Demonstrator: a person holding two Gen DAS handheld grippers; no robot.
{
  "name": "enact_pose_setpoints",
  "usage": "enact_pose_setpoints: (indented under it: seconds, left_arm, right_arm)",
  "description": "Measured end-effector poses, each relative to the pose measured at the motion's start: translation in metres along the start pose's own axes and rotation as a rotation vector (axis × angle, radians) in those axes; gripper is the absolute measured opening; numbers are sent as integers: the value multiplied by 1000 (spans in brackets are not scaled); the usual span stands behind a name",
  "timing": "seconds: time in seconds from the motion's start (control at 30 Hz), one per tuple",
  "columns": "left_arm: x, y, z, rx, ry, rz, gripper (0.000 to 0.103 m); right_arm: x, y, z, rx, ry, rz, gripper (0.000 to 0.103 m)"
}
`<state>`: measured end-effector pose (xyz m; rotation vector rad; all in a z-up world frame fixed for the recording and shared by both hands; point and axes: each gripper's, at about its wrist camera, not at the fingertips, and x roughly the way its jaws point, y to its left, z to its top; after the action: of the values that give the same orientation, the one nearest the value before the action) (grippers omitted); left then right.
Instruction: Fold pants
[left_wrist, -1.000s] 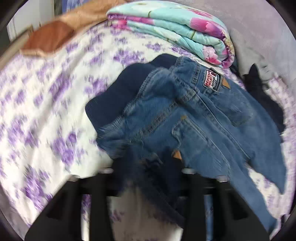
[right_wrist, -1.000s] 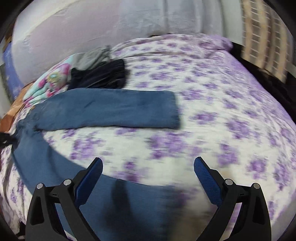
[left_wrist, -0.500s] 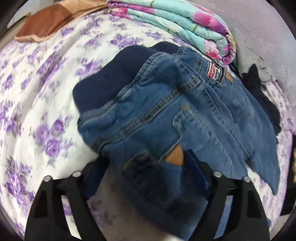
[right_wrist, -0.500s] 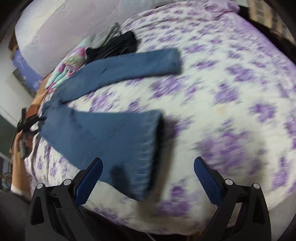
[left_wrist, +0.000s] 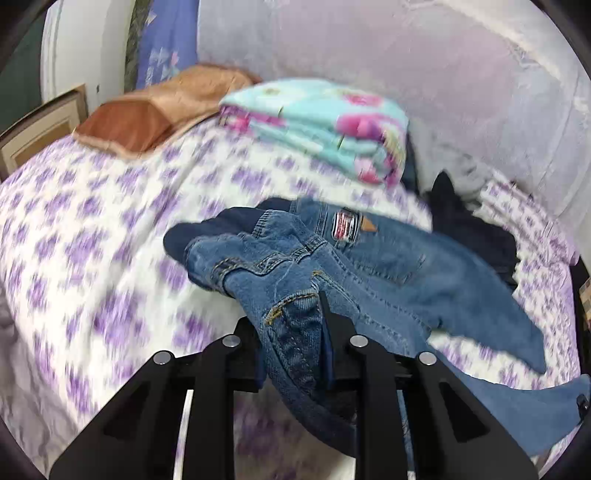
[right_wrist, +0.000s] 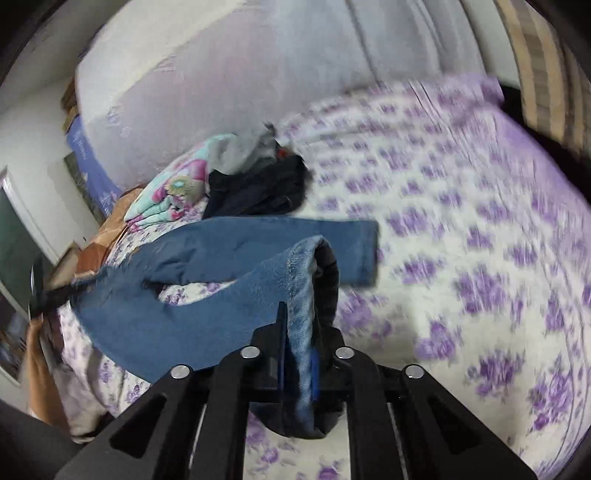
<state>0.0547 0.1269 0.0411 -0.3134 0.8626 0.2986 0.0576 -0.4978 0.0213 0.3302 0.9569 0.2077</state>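
Note:
Blue denim jeans lie on a bed with a white sheet printed with purple flowers. My left gripper is shut on the jeans' waist by a back pocket and lifts that side off the sheet. My right gripper is shut on the hem of one jeans leg, raised above the bed. The other leg lies flat behind it.
A folded turquoise and pink floral blanket and an orange pillow lie at the head of the bed. A dark garment and a grey one lie beside the blanket. A pale upright mattress stands behind the bed.
Both grippers were open and have closed on the jeans, the left on the waist, the right on a leg hem. Both have lifted the cloth off the bed.

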Motion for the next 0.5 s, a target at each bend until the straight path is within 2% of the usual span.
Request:
enact_pose_setpoints:
  seconds: [0.03,0.07,0.1,0.13,0.17,0.23,0.27,0.3,0.37,0.4,0.43,0.47,0.5]
  left_arm:
    - [10,3,-10,4,31,30,23]
    - [18,7,-20,12,64,65,28]
    - [31,12,-32,18,122,108,30]
    - [35,16,-39,11,148,127,31]
    - [37,18,-42,3,152,136,36]
    - [24,24,-47,2,110,176,55]
    - [17,24,-46,5,83,204,67]
    - [6,23,-43,16,39,237,70]
    - [-8,17,-37,51,-13,268,73]
    - [-17,12,-34,69,-47,273,79]
    - [-21,10,-32,77,-65,263,83]
    - [-22,5,-29,86,-74,245,87]
    - [-18,0,-27,101,-73,220,90]
  right_arm:
    - [10,-13,-4,29,35,-87,66]
    - [21,-22,-7,50,71,-176,67]
    - [28,-30,-12,71,101,-215,67]
    - [32,-37,-17,101,107,-204,66]
    - [29,-37,-18,103,83,-193,66]
    - [23,-17,-16,18,7,-180,67]
    - [24,-7,-15,-19,0,-161,75]
    - [28,4,-15,-60,10,-130,77]
    - [53,23,-19,-137,83,-70,77]
    - [66,26,-20,-156,122,-85,77]
    - [86,25,-24,-177,181,-157,77]
    - [99,26,-25,-188,207,-214,76]
    - [105,28,-20,-199,195,-262,76]
